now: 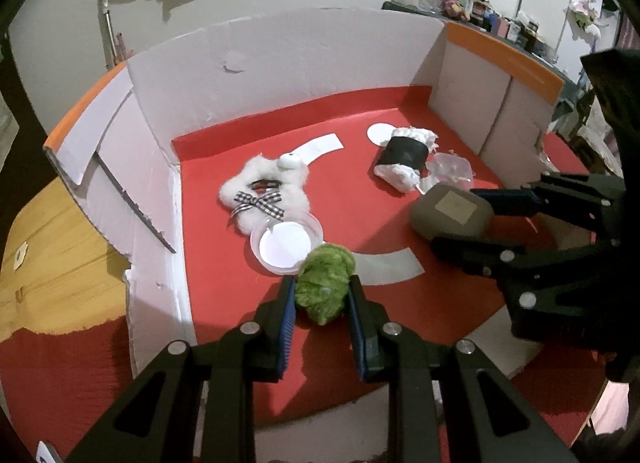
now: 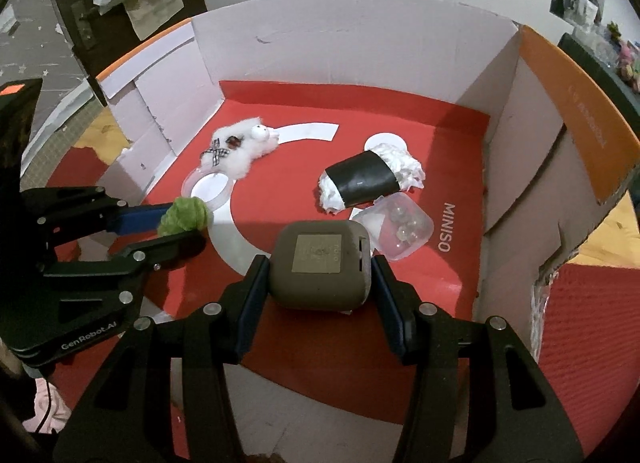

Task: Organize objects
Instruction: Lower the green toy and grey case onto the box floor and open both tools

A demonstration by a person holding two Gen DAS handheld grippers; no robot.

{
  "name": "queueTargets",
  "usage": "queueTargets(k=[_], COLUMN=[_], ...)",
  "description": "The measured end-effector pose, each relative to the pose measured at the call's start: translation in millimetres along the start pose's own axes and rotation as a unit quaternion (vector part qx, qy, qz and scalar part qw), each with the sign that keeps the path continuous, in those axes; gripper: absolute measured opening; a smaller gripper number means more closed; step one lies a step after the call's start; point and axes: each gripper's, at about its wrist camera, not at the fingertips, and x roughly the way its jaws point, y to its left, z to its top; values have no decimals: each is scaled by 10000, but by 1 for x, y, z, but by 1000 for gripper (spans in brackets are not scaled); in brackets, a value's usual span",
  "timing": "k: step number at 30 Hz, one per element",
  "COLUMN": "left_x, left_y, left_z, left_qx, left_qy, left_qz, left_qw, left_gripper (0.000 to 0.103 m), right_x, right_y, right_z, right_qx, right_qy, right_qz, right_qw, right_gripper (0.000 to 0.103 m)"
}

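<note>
I hold one thing in each gripper, and both hang over the red floor of the open cardboard box (image 1: 280, 63). My left gripper (image 1: 322, 295) has its jaws closed on a small green plush toy (image 1: 326, 287), just at the near edge of a round clear lid (image 1: 286, 243). My right gripper (image 2: 320, 275) has its jaws closed on a grey-brown case (image 2: 318, 267) with a square label on top, near the front of the box.

Four things already lie inside: a white fluffy toy (image 1: 264, 191) with a checked bow, touching the round lid; a white plush roll (image 2: 370, 177) with a black band; and a small clear container (image 2: 396, 225) just beside the roll. I think the container has small beads in it, but the view is not clear enough.

So I judge the work is well along, with these two things left to put down. Whether more things wait outside the box, I cannot see.
</note>
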Motion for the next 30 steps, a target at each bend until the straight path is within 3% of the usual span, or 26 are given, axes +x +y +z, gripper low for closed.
queueTargets(k=[19,25,30], left_x=[4,4,3], left_y=[3,6,5], left_z=[-1,-1,-2], left_qx=[-280,-315,-269], left_qy=[-147,-180,-218], left_qz=[-7,149,203], left_qw=[9995,9992,9992], left_gripper=[27,43,45], right_x=[1,-1,-2], right_y=[4,3,3], right_z=[-3,-4,-4], right_qx=[46,91,117], right_qy=[-46,-57,-74], right_qz=[-8,31,66], right_qw=[10000,9999,9999], right_gripper=[50,50,50])
